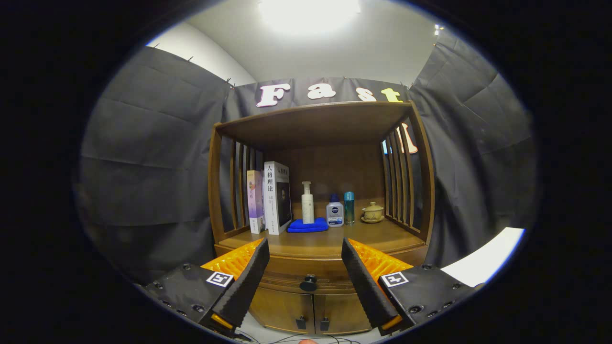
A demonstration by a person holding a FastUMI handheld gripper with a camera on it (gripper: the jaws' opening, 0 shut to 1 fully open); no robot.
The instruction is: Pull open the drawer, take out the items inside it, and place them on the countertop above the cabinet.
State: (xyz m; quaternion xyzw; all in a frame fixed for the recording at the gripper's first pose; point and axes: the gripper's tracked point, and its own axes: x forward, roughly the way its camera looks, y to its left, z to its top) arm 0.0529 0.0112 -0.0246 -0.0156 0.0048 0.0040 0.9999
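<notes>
A brown wooden cabinet (320, 248) stands ahead against the booth wall. Its drawer (306, 272) is closed, with a dark round knob (309, 283) at the front centre. My gripper (306, 258) is open, its fingers spread wide on either side of the knob and still short of it, with nothing between them. The countertop (330, 239) above the drawer carries several items. What lies inside the drawer is hidden.
On the countertop stand two books (270, 198), a white pump bottle (307, 203) on a blue cloth (307, 226), a small white bottle (334, 210), a teal bottle (349, 208) and a lidded cup (372, 212). Two lower doors (311, 310) sit under the drawer. Cables lie on the floor.
</notes>
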